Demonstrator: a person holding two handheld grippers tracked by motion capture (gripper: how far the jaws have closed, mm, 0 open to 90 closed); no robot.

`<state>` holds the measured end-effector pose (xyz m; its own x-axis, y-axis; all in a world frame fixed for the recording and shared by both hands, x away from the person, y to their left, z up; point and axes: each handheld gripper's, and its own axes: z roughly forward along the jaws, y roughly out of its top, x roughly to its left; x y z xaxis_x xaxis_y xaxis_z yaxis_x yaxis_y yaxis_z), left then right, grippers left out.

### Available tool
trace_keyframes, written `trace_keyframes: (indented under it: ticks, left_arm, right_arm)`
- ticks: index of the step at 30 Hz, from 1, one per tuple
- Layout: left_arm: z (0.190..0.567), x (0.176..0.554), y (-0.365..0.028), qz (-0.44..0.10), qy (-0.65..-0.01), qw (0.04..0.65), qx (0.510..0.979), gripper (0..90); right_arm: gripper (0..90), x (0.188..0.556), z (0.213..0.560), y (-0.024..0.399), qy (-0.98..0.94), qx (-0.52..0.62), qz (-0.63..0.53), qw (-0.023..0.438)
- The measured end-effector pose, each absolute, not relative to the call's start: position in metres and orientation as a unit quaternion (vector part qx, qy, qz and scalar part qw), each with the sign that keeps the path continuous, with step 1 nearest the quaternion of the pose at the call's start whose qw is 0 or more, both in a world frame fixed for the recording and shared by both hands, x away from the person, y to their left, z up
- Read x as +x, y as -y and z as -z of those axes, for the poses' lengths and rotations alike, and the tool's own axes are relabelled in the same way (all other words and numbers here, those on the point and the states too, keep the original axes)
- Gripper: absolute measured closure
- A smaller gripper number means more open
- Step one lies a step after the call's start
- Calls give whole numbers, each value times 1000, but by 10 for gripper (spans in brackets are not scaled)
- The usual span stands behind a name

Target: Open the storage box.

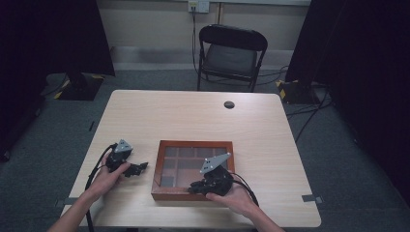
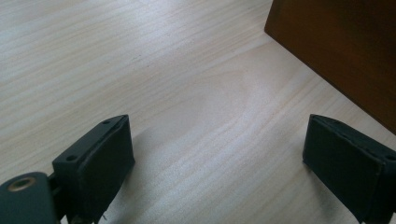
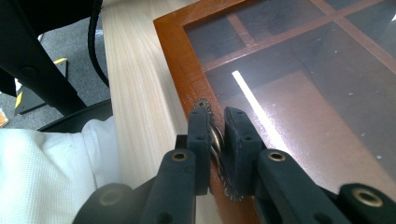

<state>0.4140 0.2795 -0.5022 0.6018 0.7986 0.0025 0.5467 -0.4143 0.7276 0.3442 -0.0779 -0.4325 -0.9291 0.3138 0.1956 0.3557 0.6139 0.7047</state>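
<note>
Right gripper (image 3: pixel 217 135) pinches the box's (image 3: pixel 180 60) metal clasp (image 3: pixel 215 140).

Metal latch (image 3: pixel 215 140) on wooden box (image 3: pixel 180 70) mostly hidden between right gripper (image 3: pixel 217 122) fingers (image 3: pixel 200 135); only toothed edges show. Box compartment contents unreadable through dark glass lid (image 3: pixel 303 93). In left gripper view, box (image 2: pixel 345 46) cut off by top and right edges. Counter (image 1: pixel 193 116) near edge cut off.

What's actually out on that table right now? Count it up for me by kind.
Hand-held grippers: 2 (left gripper, right gripper)
Wooden box with glass lid: 1
Small toothed metal clasp on the box's edge, pinched by the right gripper: 1
Total: 4
</note>
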Motion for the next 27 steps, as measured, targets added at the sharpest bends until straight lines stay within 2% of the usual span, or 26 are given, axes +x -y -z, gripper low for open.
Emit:
trace_keyframes:
  ticks: [27]
  left_arm:
    - [502,414,-279,-177,-410,356,821,78]
  right_arm:
    - [816,349,416,81,891,-197,408,36]
